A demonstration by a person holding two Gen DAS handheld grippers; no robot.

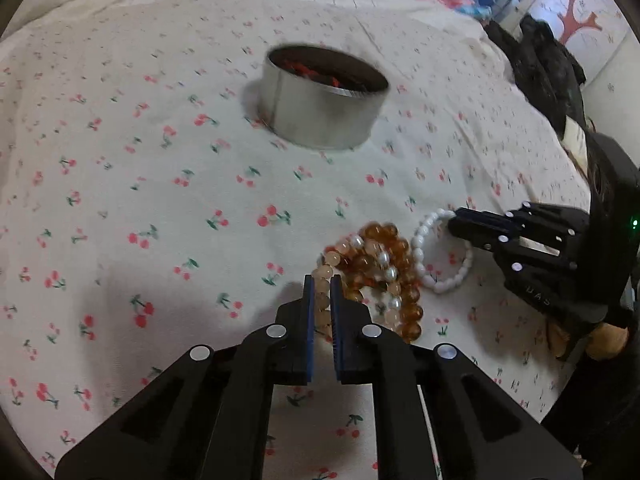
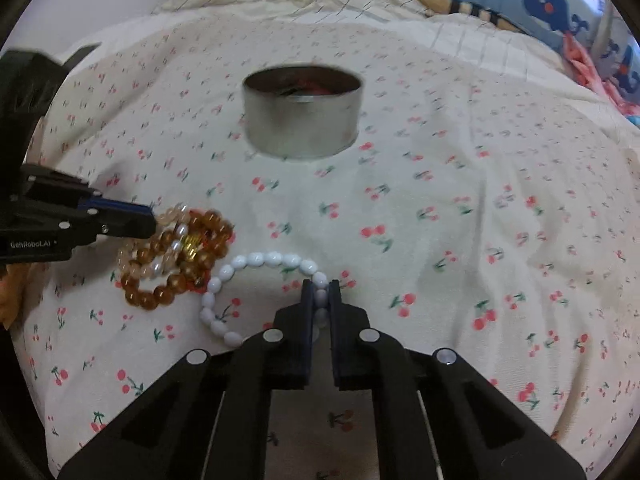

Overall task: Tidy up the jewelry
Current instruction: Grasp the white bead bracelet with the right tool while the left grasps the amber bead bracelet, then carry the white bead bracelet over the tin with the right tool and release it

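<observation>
Left claw (image 1: pixel 322 280) pinches pale peach bead bracelet (image 1: pixel 323 270); right claw (image 2: pixel 321 285) pinches white oval-bead bracelet (image 2: pixel 256 260); round metal tin (image 2: pixel 302 120) far.

Bedsheet (image 1: pixel 160 200): cream-white, printed all over with small red cherries on green stems. Round tin (image 1: pixel 320 120): plain silver-grey wall, dark interior with red showing inside. White bracelet (image 2: pixel 256 260): glossy opaque white oval beads. Amber bracelet (image 1: pixel 408 280): translucent amber-brown round beads. Pale bracelet (image 1: pixel 326 276): peach-tinted translucent beads, tangled with pearly white beads. Left hand-held gripper (image 1: pixel 322 280) and right hand-held gripper (image 2: pixel 320 286): black bodies, blue finger pads, silver rivets. Bedding (image 2: pixel 560 4) behind: blue with dark navy whales.
</observation>
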